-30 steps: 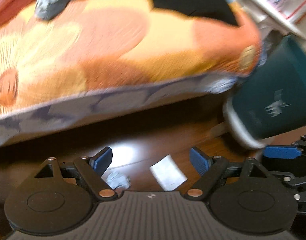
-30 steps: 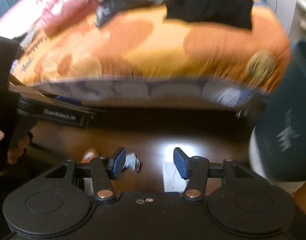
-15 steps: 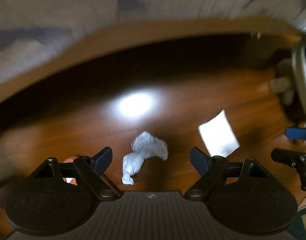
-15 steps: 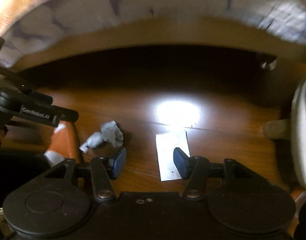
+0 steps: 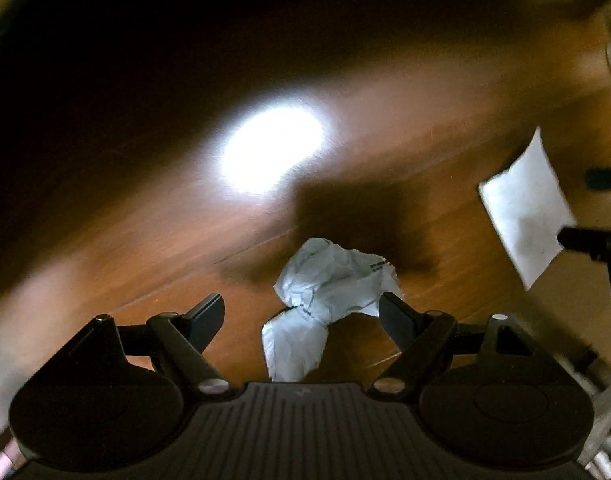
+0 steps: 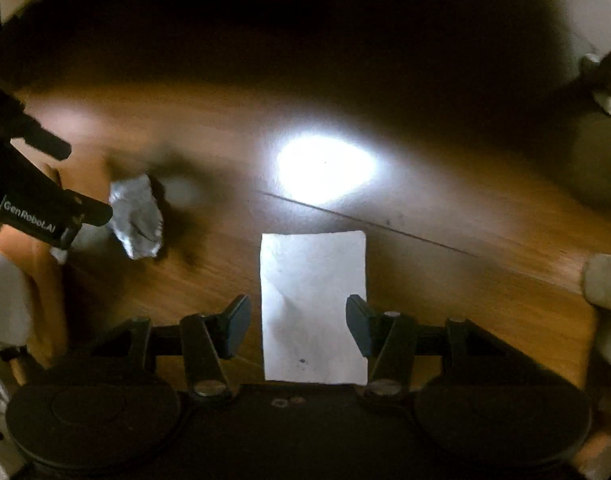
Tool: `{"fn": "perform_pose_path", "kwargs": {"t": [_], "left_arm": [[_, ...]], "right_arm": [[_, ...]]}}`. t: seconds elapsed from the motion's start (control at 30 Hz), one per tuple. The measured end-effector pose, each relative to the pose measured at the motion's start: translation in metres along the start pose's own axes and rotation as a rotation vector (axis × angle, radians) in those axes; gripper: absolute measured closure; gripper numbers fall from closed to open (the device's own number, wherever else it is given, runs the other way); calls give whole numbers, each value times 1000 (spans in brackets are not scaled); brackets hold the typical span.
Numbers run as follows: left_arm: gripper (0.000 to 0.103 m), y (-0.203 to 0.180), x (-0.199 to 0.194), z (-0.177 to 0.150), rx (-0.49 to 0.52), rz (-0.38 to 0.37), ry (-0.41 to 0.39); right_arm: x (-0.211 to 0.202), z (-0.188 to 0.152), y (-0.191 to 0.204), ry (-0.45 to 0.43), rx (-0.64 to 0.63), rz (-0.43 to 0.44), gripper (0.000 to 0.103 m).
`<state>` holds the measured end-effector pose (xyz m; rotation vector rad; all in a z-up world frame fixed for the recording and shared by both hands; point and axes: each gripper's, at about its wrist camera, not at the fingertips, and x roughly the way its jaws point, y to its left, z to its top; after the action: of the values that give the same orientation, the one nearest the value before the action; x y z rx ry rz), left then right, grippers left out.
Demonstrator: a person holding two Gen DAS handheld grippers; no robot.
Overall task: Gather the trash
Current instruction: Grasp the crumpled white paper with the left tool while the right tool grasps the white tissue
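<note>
A crumpled white paper ball [image 5: 329, 284] lies on the brown wooden floor [image 5: 125, 248], right under my left gripper [image 5: 301, 318], which points down with its jaws wide open on either side of it and apart from it. A flat white paper sheet [image 6: 313, 276] lies under my right gripper [image 6: 298, 322], whose jaws stand open at the sheet's two long edges. The sheet [image 5: 521, 204] also shows in the left wrist view at the right, with the right gripper's black fingers [image 5: 589, 242] beside it. In the right wrist view the ball [image 6: 135, 216] and the left gripper [image 6: 37, 208] are at the left.
A bright lamp glare [image 6: 325, 168] shines on the floor [image 6: 485, 304]. Deep shadow under the bed fills the top of both views. A furniture leg [image 6: 603, 92] and a pale object [image 6: 605, 284] stand at the right. An orange and white shape [image 6: 13, 280] lies at the left edge.
Both grippers have come down from bed height to just above the floor and tipped to point downward. The paper ball and the sheet now lie between their open jaws.
</note>
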<state>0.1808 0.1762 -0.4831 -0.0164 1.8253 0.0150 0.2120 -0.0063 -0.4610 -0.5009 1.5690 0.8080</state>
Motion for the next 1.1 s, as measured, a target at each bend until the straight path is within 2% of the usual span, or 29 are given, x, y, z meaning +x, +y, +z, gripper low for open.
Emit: {"fn": "perform_pose_path", "kwargs": {"t": [0.17, 0.37, 0.47, 0.57, 0.63, 0.73, 0.8, 0.83, 0.87, 0.93, 1.1], "left_arm": [[19, -9, 30, -5, 79, 0, 21], [20, -14, 49, -14, 117, 20, 9], [34, -17, 54, -15, 116, 15, 5], [33, -16, 55, -18, 96, 25, -11], [36, -18, 54, -20, 100, 28, -22], [52, -22, 49, -21, 101, 29, -34], [67, -26, 47, -21, 104, 27, -36], [70, -27, 46, -21, 105, 25, -37], [71, -27, 45, -21, 101, 28, -38], [73, -23, 40, -20, 82, 20, -46], [75, -19, 8, -14, 47, -7, -83]], "right_arm": [[25, 5, 6, 7, -43, -19, 50], [44, 7, 14, 24, -99, -70, 51], [46, 5, 18, 4, -103, -95, 51], [50, 2, 27, -7, -138, -139, 51], [53, 0, 37, 0, -189, -182, 52], [55, -2, 44, 2, -208, -206, 54], [55, -2, 44, -1, -193, -203, 60], [52, -1, 43, -11, -194, -198, 82], [51, 0, 41, -8, -191, -189, 98], [50, 5, 33, 11, -167, -151, 100], [4, 5, 20, -77, -97, -122, 99]]}}
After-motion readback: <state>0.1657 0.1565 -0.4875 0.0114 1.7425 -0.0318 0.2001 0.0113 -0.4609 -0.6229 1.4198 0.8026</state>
